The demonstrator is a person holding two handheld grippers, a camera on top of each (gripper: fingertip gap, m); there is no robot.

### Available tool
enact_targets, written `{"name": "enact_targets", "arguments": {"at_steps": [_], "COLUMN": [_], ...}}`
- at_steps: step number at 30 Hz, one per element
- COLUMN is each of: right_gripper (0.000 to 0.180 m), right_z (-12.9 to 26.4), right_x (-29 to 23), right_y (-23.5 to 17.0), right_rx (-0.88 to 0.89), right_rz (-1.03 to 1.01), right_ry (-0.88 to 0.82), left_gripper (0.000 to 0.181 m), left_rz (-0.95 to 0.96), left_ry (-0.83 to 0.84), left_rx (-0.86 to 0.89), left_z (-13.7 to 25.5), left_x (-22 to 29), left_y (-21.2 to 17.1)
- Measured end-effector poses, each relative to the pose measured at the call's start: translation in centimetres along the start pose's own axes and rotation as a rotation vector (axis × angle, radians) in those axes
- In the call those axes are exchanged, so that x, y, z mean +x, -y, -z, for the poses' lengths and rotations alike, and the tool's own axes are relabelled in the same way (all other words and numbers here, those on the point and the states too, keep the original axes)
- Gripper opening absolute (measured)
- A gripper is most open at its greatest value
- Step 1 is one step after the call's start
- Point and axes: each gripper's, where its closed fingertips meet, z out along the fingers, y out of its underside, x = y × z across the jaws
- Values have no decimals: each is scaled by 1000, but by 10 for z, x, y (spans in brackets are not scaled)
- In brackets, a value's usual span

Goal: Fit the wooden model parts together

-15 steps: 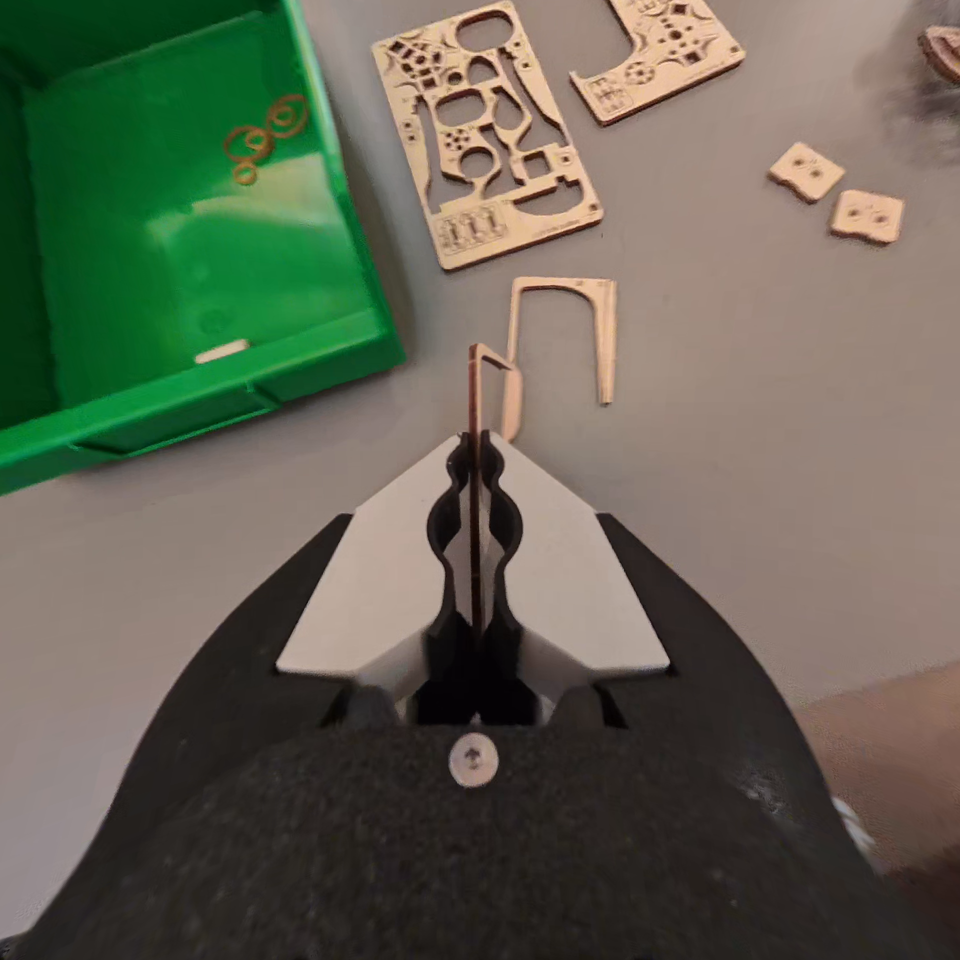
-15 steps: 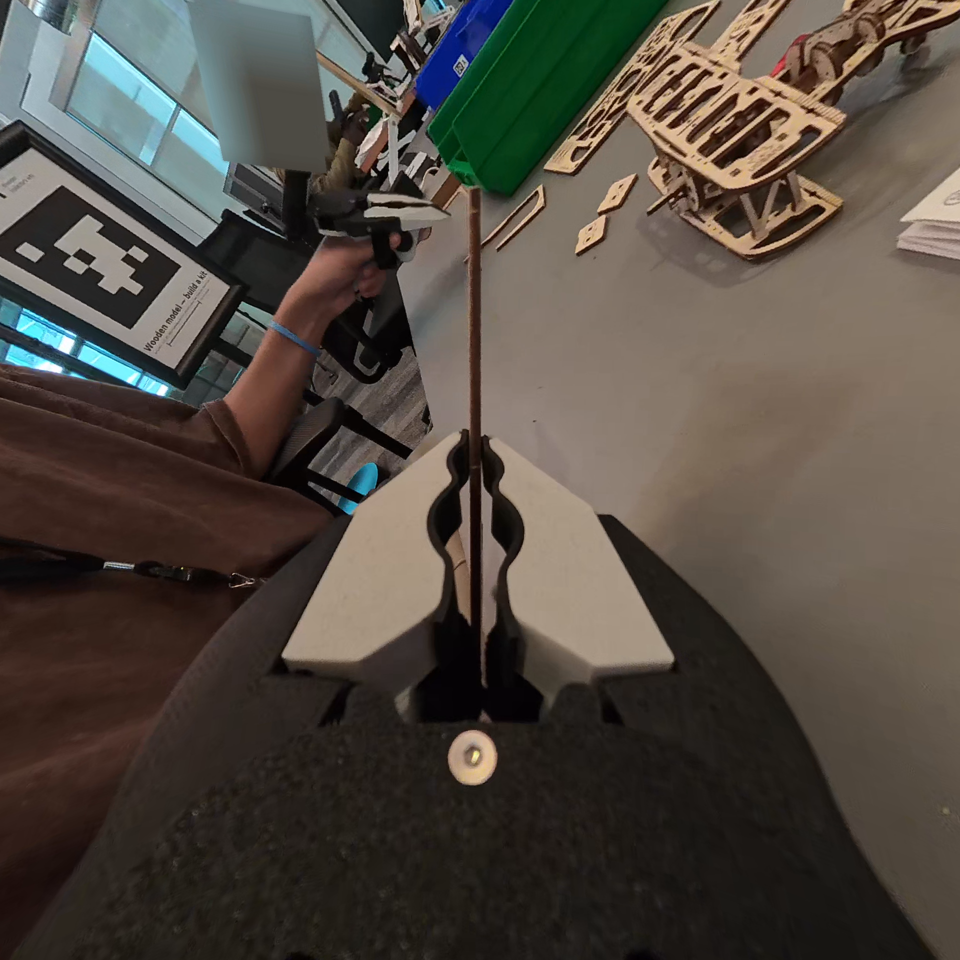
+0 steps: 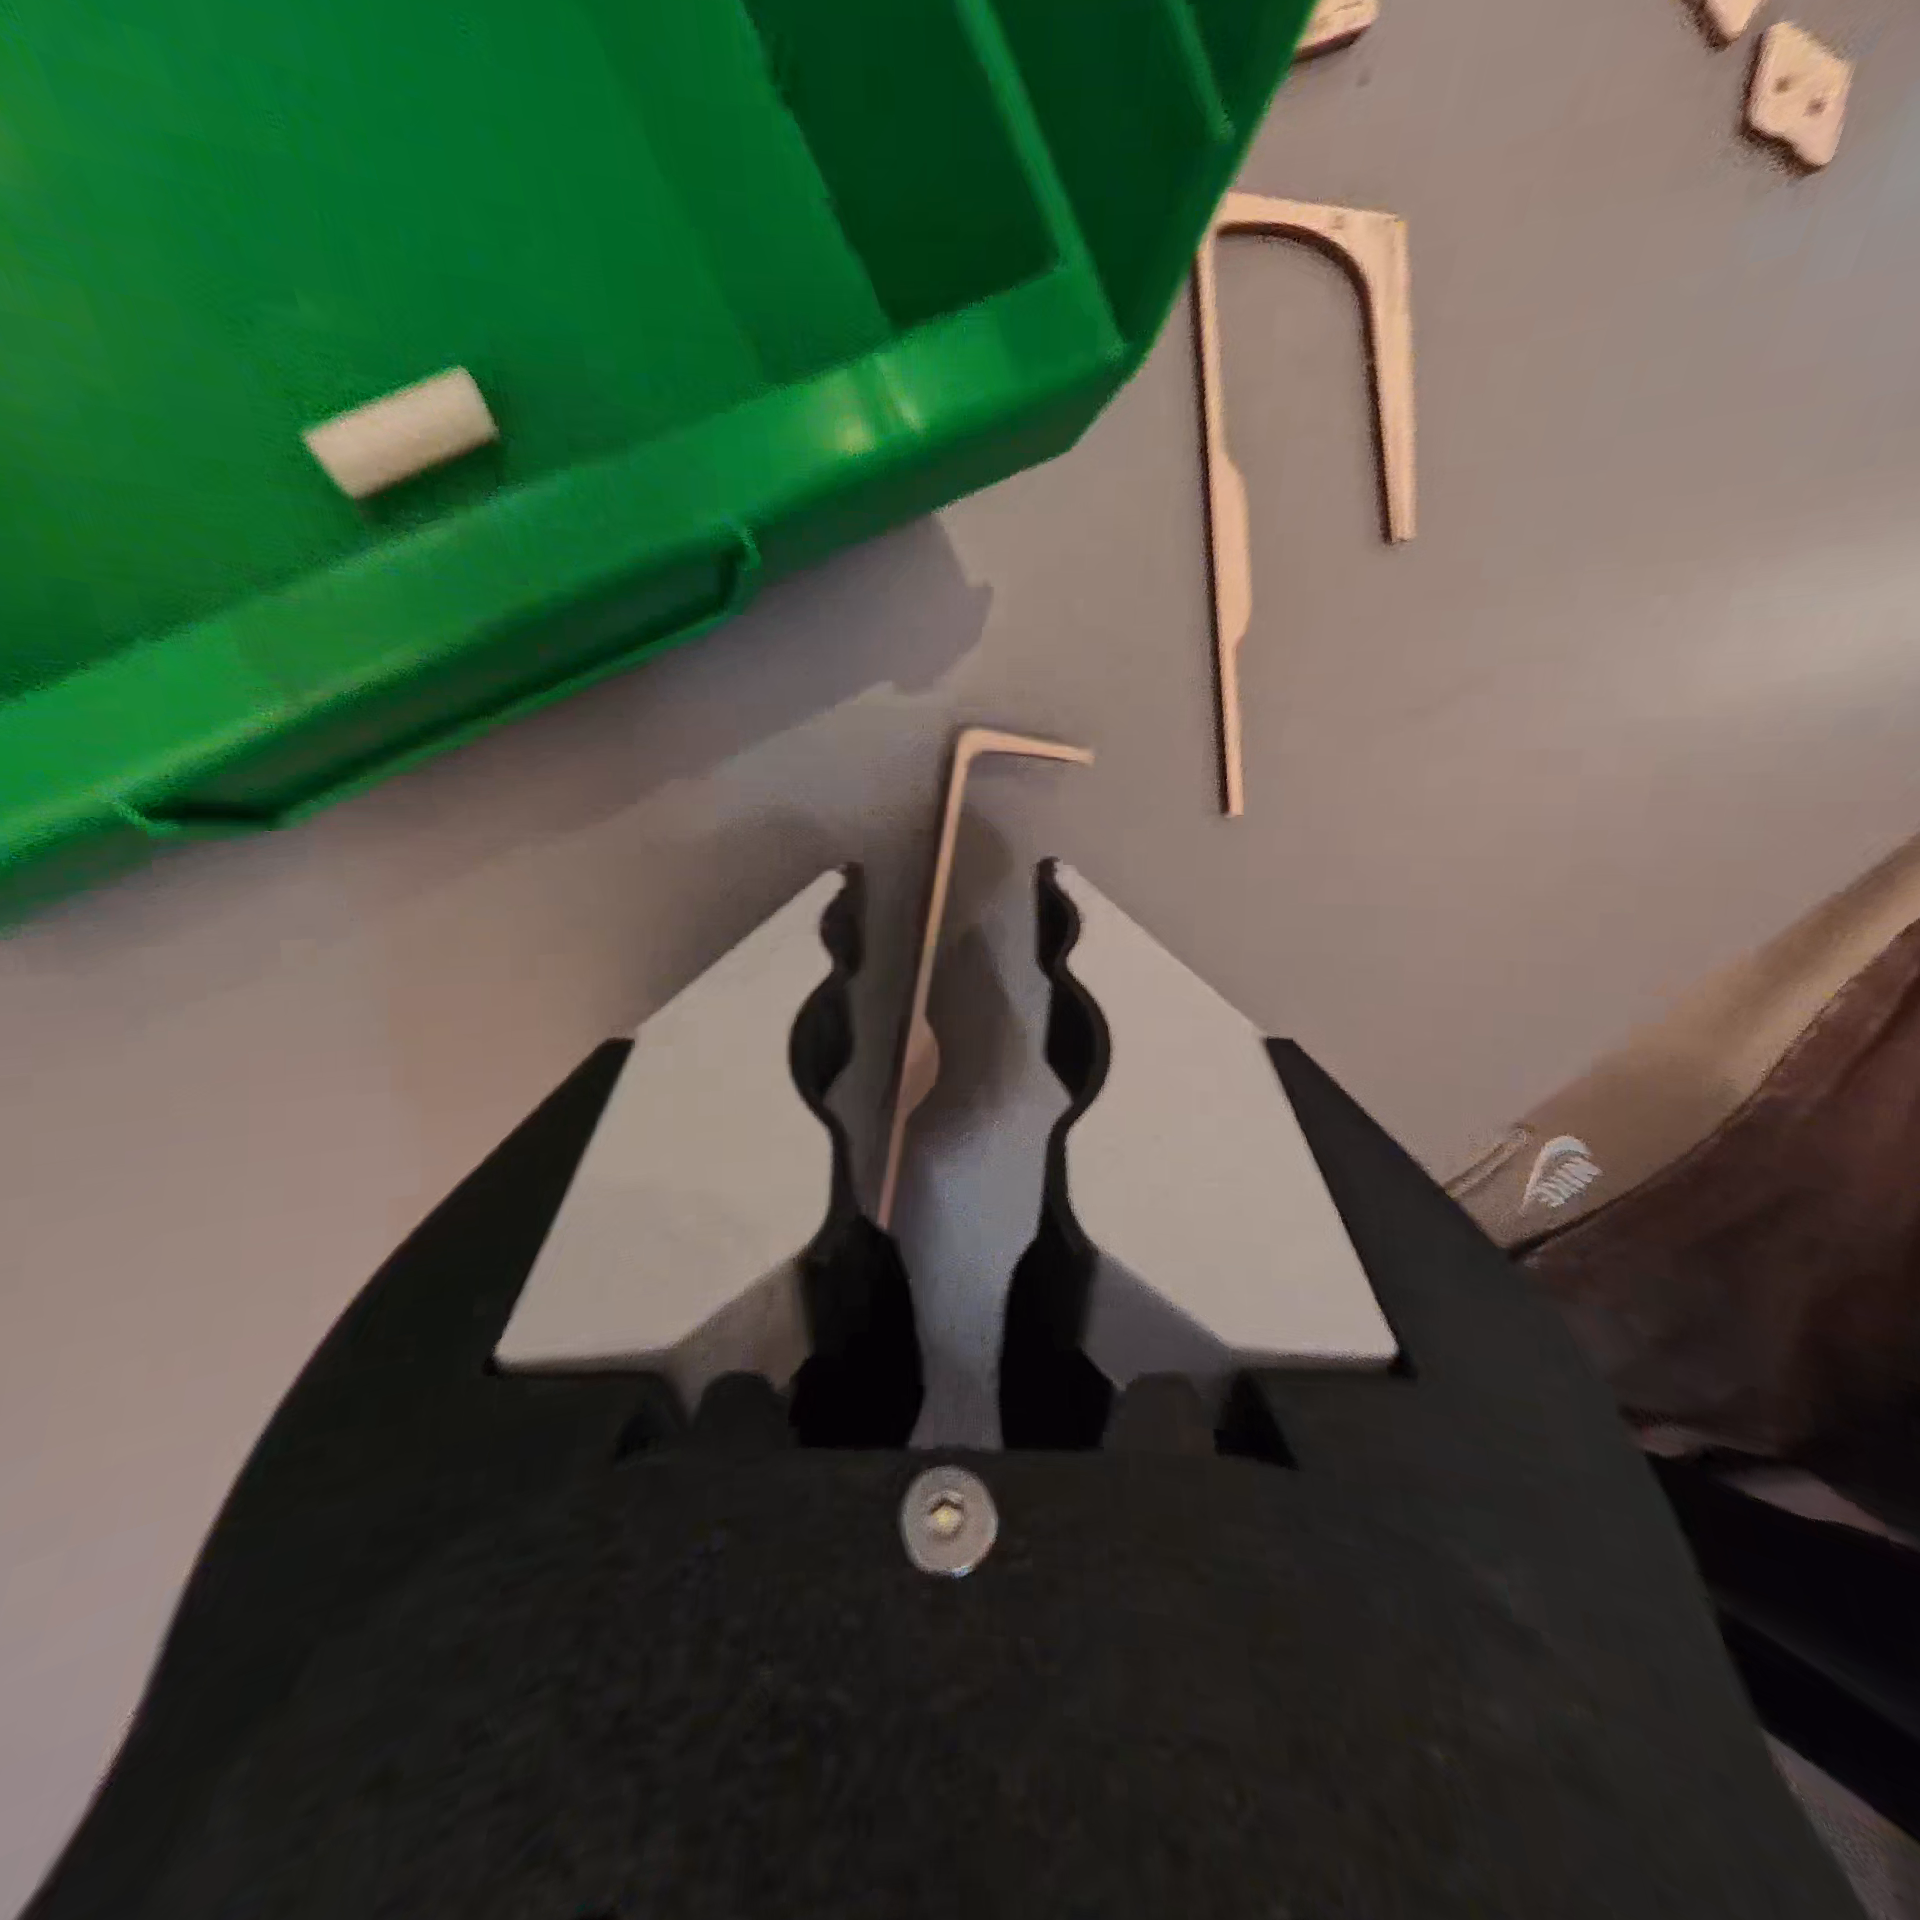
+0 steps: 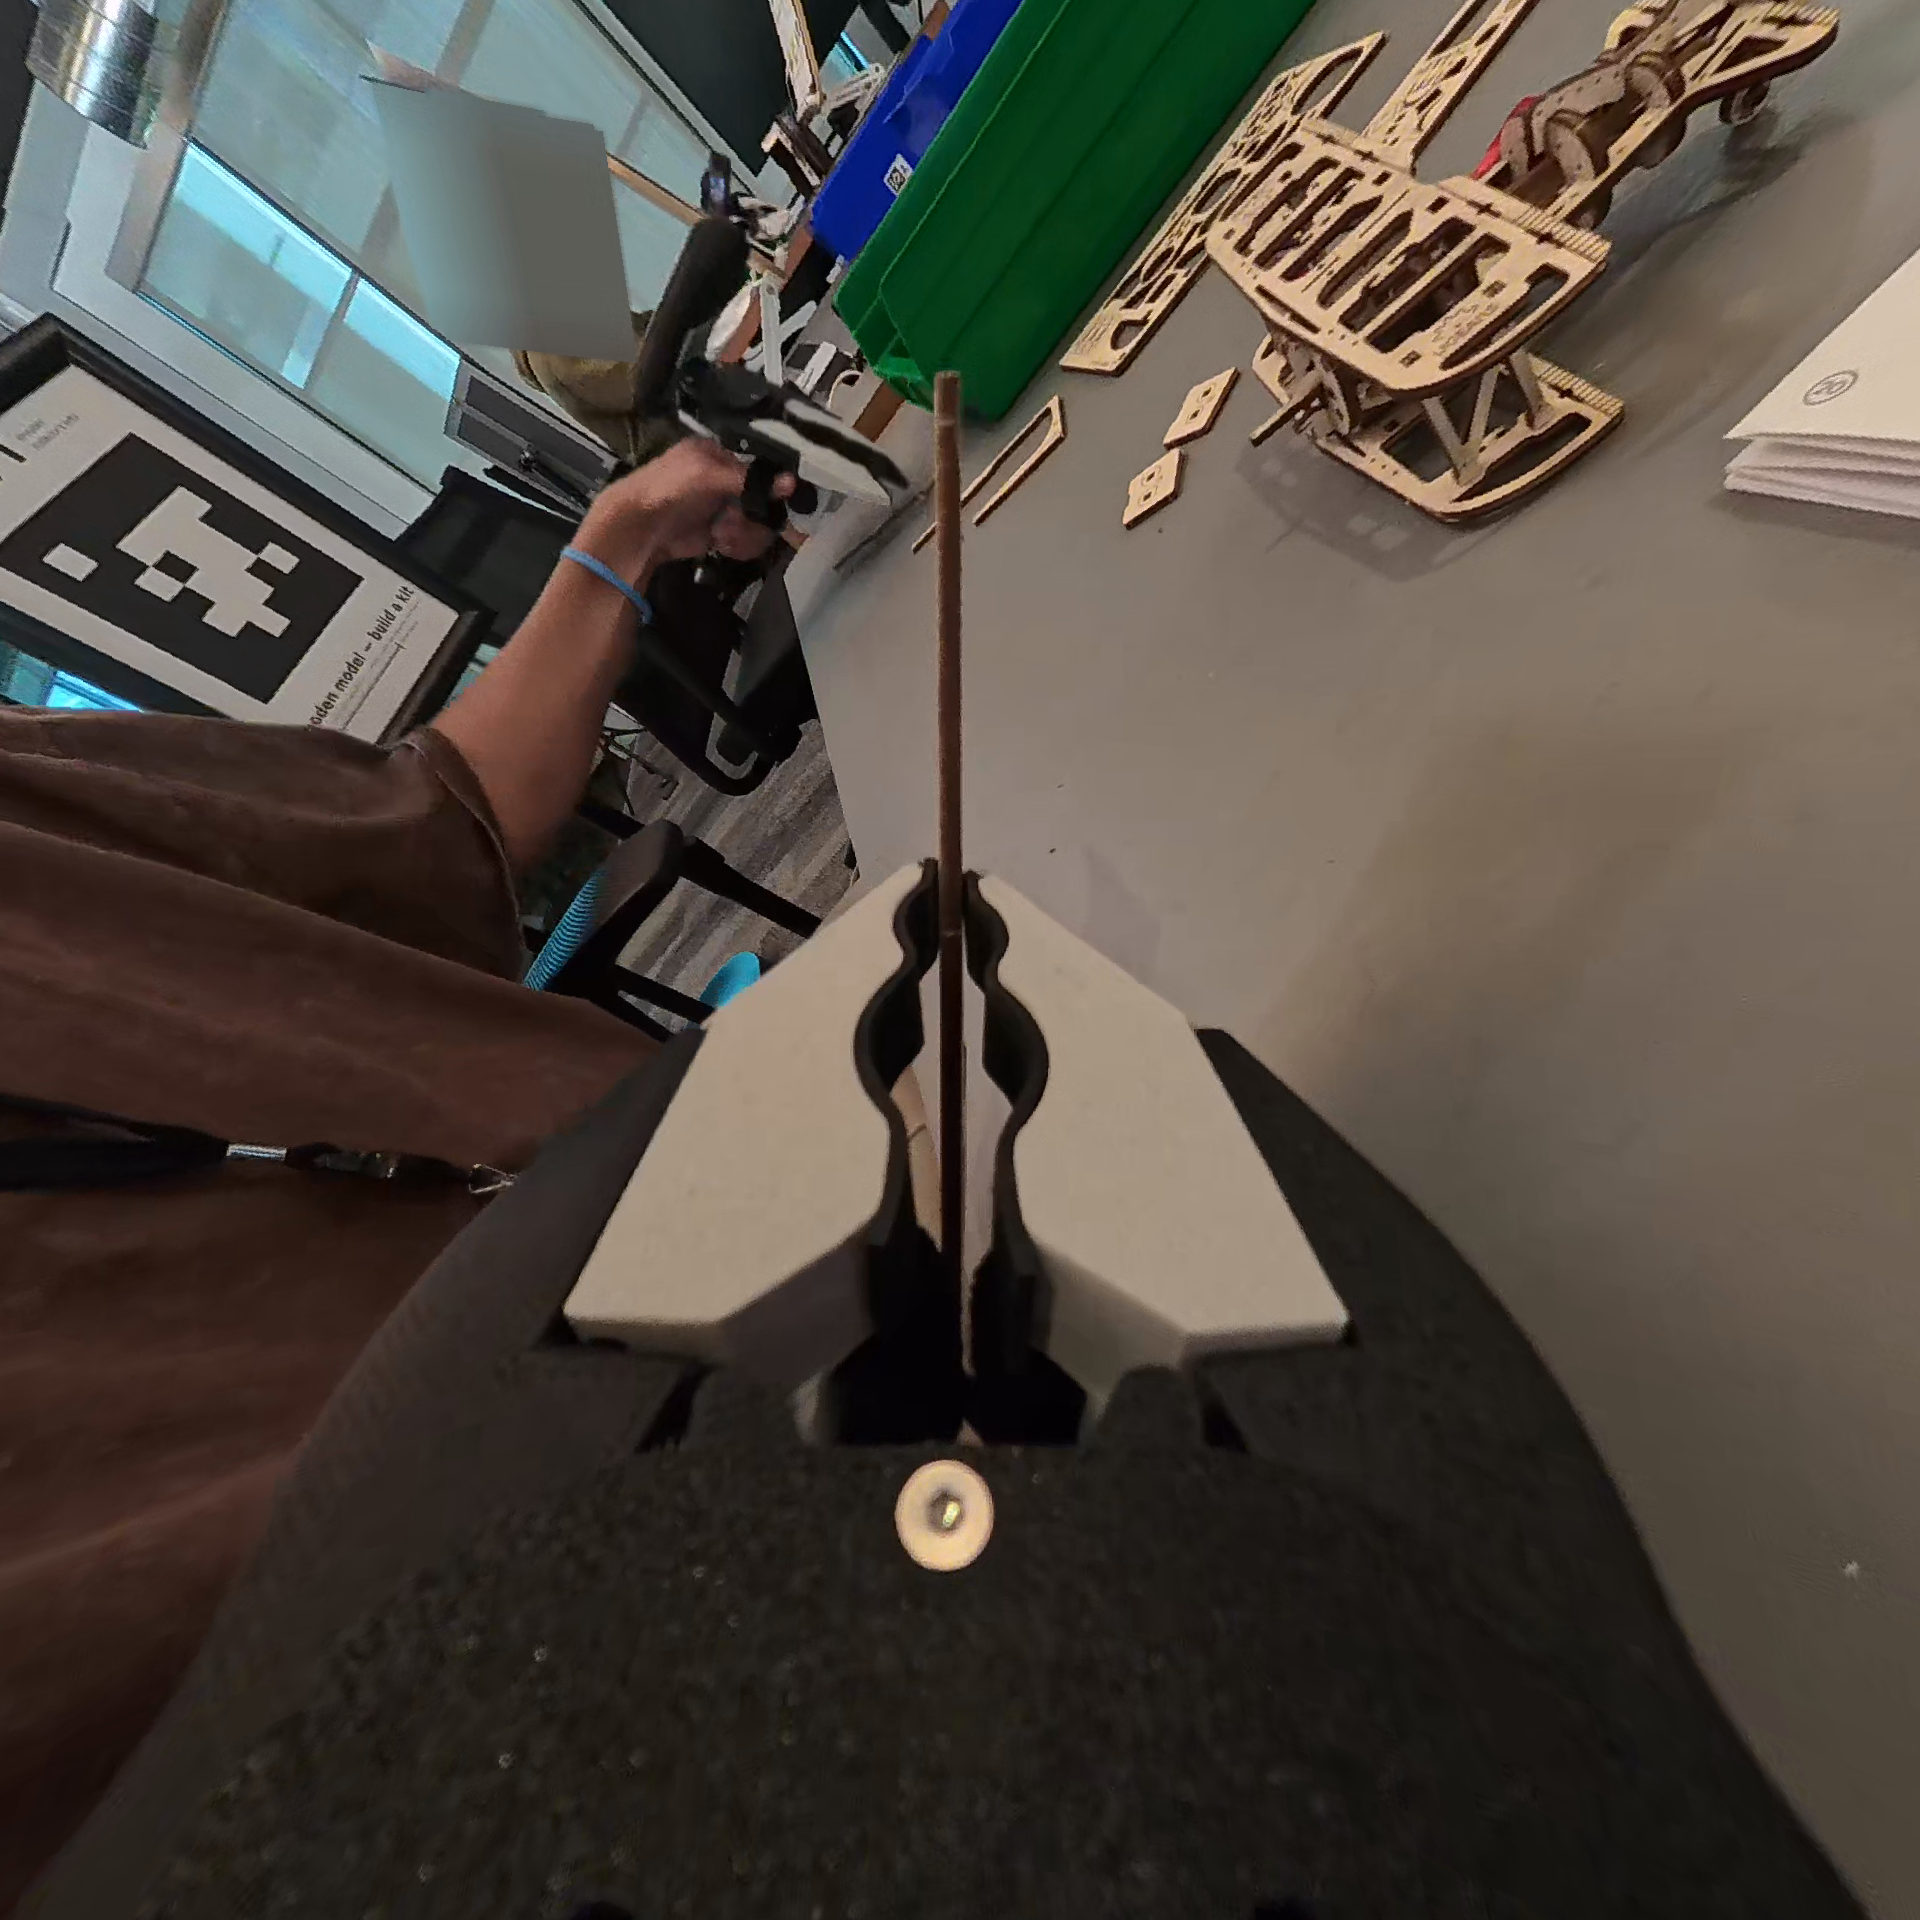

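Comparing with half a second earlier, we saw that our left gripper point(image 3: 945, 883) had spread its jaws apart and let go of the thin hooked wooden strip point(image 3: 935, 966), which stood loose in the gap over the grey table point(image 3: 1558, 727), nearer the green bin point(image 3: 623, 582). Our right gripper point(image 4: 948, 883) stayed clamped on a dark, edge-on wooden strip point(image 4: 948, 644). Writing showed on a framed sign point(image 4: 208, 561) and a white booklet point(image 4: 1839, 426); we leave it unread.

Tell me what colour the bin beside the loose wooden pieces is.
Bright green bin; the left wrist view shows it best.
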Motion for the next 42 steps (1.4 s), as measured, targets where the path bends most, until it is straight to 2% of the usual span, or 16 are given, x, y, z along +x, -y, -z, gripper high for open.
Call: {"name": "enact_targets", "arguments": {"at_steps": [2, 4, 7, 10, 12, 15, 18, 21, 26, 28, 31, 36, 37, 38, 40, 42], "right_gripper": [2, 2, 3, 2, 2, 2, 2, 2, 2, 2, 8, 26, 41, 51, 52, 36], "right_z": [0, 0, -7, -36, -66, -110, -148, -186, -243, -263, -296, -322, -321, -320, -309, -291], "right_x": [1, 7, 23, 18, 6, -11, -24, -23, -11, -4, 7, 32, 32, 28, -4, -61], "right_y": [2, 2, -3, 0, 3, 18, 36, 41, 49, 51, 31, 30, 35, 43, 65, 83], "right_rx": [8, 10, -27, -36, -67, -79, -45, -42, -32, -34, -165, -254, -249, -231, -141, -47], "right_rz": [5, 5, -61, -116, -93, -54, -119, -110, -62, -71, -10, 192, 227, 257, 313, 334], "right_ry": [-17, -56, -151, -110, -69, -36, 14, -16, -124, -166, -230, -376, -387, -381, -281, -42], "left_gripper": [37, 49, 47, 43, 39, 32, 34, 7, 5, 5, 5, 5, 5, 5, 5, 5], "left_rz": [-33, -61, -151, -281, -293, -257, -271, -261, -231, -220, -159, -53, -31, -19, -18, -34], "left_ry": [47, 219, 412, 336, 406, 349, 366, 329, 423, 486, 557, 590, 581, 577, 574, 541], "left_rx": [-38, -32, 80, 106, -8, -37, -77, -46, -4, 38, 130, 378, 438, 489, 573, 643], "left_z": [4, 18, 42, 10, -12, -37, -50, -62, -58, -52, -18, 52, 62, 69, 78, 77], "left_x": [-4, -20, -3, 54, 49, 55, 56, 70, 66, 62, 59, 81, 92, 103, 127, 158], "left_y": [3, 12, 41, 56, 46, 45, 43, 45, 43, 38, 33, 42, 46, 51, 62, 75]}}
